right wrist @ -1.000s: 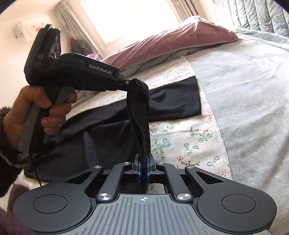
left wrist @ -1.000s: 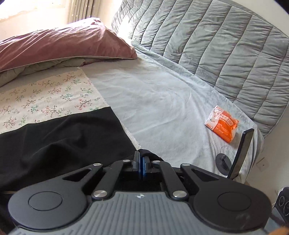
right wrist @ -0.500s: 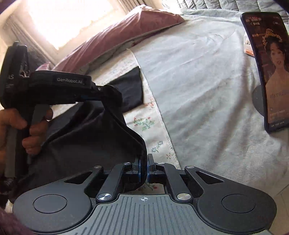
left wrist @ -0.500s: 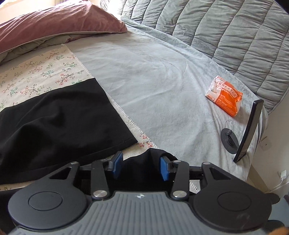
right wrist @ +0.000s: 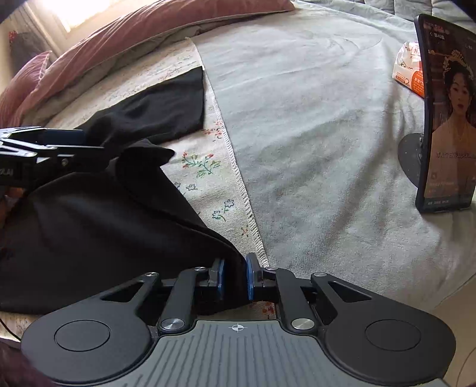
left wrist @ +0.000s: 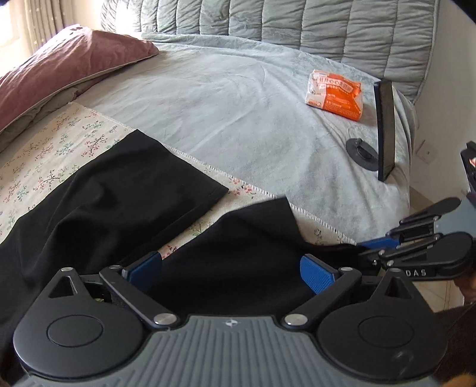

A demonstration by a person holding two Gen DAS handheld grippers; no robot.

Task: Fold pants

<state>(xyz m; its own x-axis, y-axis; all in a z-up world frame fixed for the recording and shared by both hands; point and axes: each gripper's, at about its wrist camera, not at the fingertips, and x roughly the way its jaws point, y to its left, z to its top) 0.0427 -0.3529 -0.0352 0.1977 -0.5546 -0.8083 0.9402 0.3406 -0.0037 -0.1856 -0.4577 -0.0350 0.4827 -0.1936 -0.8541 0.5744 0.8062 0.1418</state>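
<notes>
The black pants (left wrist: 113, 196) lie on a floral cloth (left wrist: 44, 154) on the bed, one leg stretched toward the pillow; they also show in the right wrist view (right wrist: 98, 226). My left gripper (left wrist: 232, 268) is wide open, with black fabric lying loose between its blue pads (left wrist: 316, 274). My right gripper (right wrist: 235, 277) has its jaws slightly apart, with a corner of the pants between the pads. The right gripper shows at the right edge of the left wrist view (left wrist: 383, 247), and the left gripper at the left edge of the right wrist view (right wrist: 59, 143).
A grey blanket (left wrist: 238, 98) covers the bed. An orange packet (left wrist: 334, 93) and a phone on a stand (left wrist: 385, 128) sit near the bed's right edge. A mauve pillow (left wrist: 59, 68) lies at the back left. A quilted grey headboard (left wrist: 297, 26) is behind.
My left gripper opened wide and let go of the pants. My right gripper's jaws parted a little. Both lowered the held edge onto the floral cloth.
</notes>
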